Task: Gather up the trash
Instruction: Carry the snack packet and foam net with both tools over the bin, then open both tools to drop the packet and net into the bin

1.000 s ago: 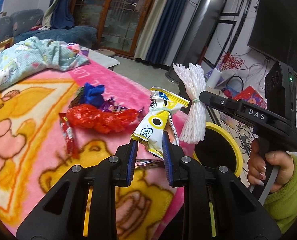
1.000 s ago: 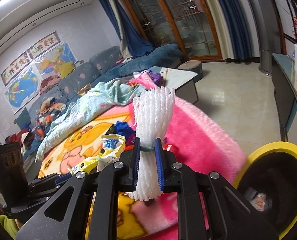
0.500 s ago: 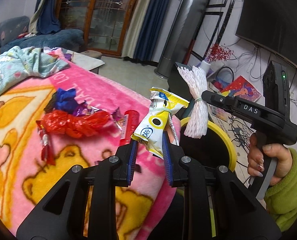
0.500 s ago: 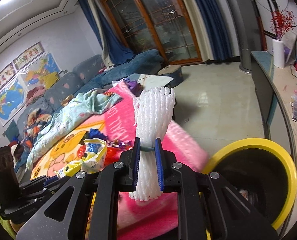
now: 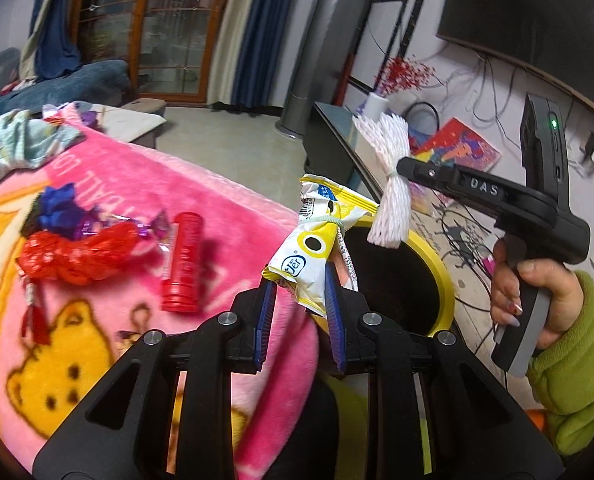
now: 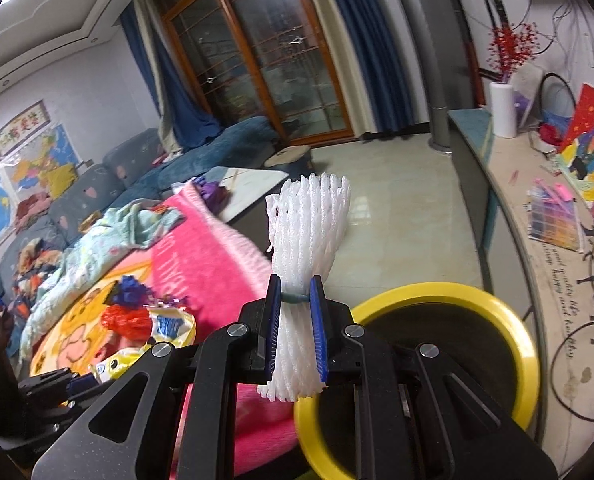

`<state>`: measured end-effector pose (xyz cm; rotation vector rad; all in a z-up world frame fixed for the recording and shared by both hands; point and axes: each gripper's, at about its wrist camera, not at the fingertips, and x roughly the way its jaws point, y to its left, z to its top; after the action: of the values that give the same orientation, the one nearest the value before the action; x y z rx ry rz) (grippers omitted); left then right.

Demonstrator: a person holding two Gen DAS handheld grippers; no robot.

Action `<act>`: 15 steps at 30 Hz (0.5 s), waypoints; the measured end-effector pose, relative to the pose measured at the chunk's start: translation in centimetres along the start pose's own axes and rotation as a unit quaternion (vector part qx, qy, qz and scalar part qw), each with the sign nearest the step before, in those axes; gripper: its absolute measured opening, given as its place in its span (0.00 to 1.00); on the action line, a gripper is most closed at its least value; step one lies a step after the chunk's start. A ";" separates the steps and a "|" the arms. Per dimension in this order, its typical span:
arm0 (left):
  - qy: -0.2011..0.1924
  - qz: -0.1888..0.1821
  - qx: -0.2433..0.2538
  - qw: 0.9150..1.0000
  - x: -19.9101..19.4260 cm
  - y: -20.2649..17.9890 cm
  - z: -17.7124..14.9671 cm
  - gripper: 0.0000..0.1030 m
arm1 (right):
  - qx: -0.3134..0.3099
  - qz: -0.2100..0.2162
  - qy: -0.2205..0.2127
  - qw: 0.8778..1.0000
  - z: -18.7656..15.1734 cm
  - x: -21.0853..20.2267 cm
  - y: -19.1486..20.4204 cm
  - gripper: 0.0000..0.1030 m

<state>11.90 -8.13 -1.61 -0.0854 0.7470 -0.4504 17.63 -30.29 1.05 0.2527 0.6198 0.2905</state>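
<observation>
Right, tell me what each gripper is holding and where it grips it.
The left gripper pinches the yellow snack wrapper by its lower end. The right gripper clamps the white foam net near its banded middle.

Pink cartoon blanket (image 5: pixel 225 216) carries red tube (image 5: pixel 183 262), red bag (image 5: pixel 73 254), blue wrapper (image 5: pixel 59 210).

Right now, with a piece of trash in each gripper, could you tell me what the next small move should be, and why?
Probably carry both a little further over the yellow-rimmed bin, then let go. The right gripper is shut on the white foam net, whose lower end hangs near the rim's edge; the left gripper is shut on the yellow wrapper, which sits at the near rim beside the pink blanket.
</observation>
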 end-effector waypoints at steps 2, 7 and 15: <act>0.006 -0.006 0.007 1.000 0.8 -0.7 -0.1 0.17 | 0.003 -0.011 -0.002 1.000 -0.1 -0.3 -1.0 0.14; 0.023 -0.017 0.026 0.999 2.7 -2.6 -0.2 0.17 | 0.015 -0.035 -0.002 0.999 -0.2 -0.5 -3.1 0.14; 0.050 -0.032 0.055 0.997 5.8 -5.1 -0.8 0.17 | 0.042 -0.066 -0.002 0.997 -0.4 -0.6 -6.8 0.14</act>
<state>13.24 -15.16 -4.68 0.0178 0.8184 -0.5587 18.19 -36.73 -1.04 0.2916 0.6433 0.1368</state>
